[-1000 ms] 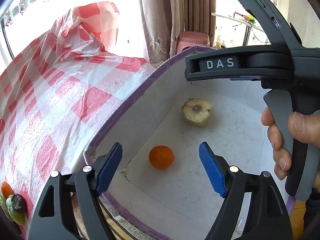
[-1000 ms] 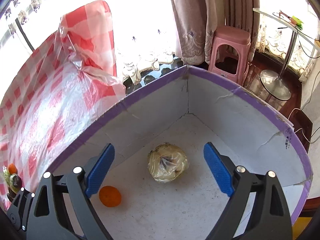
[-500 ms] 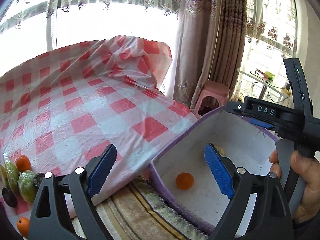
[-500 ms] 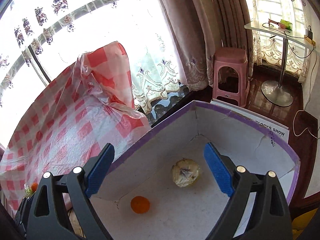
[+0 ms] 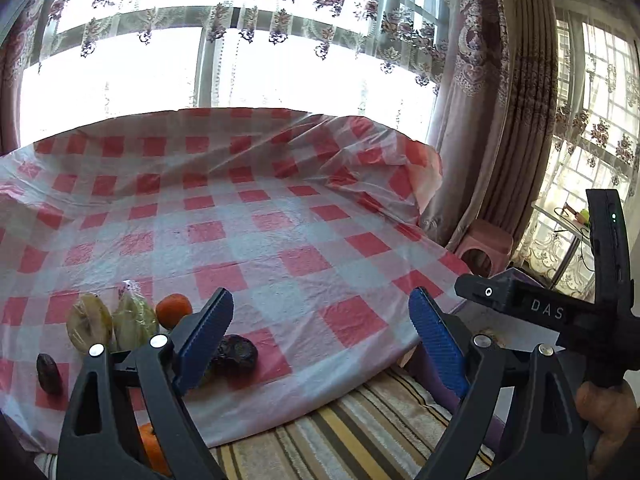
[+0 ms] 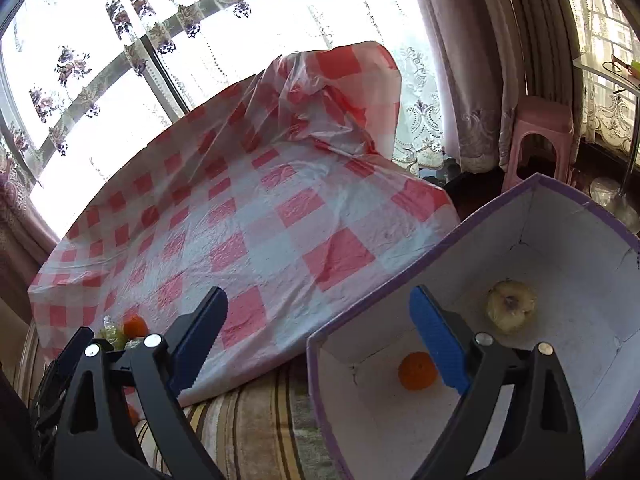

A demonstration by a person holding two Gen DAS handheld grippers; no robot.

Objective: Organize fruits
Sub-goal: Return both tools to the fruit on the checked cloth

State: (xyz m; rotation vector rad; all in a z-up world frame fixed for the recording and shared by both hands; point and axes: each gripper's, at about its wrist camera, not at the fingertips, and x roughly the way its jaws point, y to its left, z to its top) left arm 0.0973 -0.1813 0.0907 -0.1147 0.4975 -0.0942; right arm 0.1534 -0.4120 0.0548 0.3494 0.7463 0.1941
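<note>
Box (image 6: pixel 472 248) sits off the right edge of the checked cloth (image 5: pixel 280 240), holding an orange (image 6: pixel 417 370) and a wrapped pale fruit (image 6: pixel 511 306); the remaining fruit sits at the cloth's near-left corner: two wrapped slices (image 5: pixel 108 322), an orange (image 5: pixel 173 310), a dark wrinkled fruit (image 5: pixel 236 354), a dark small one (image 5: pixel 49 373). Left tongs (image 5: pixel 320 340) and right tongs (image 6: pixel 318 340) both gape wide, empty; likely risks: slick film slipping from the pads, soft fruit bruising, round ones rolling off the cloth edge. Only legible text: "DAS" on the right tool's body (image 5: pixel 547 311).
</note>
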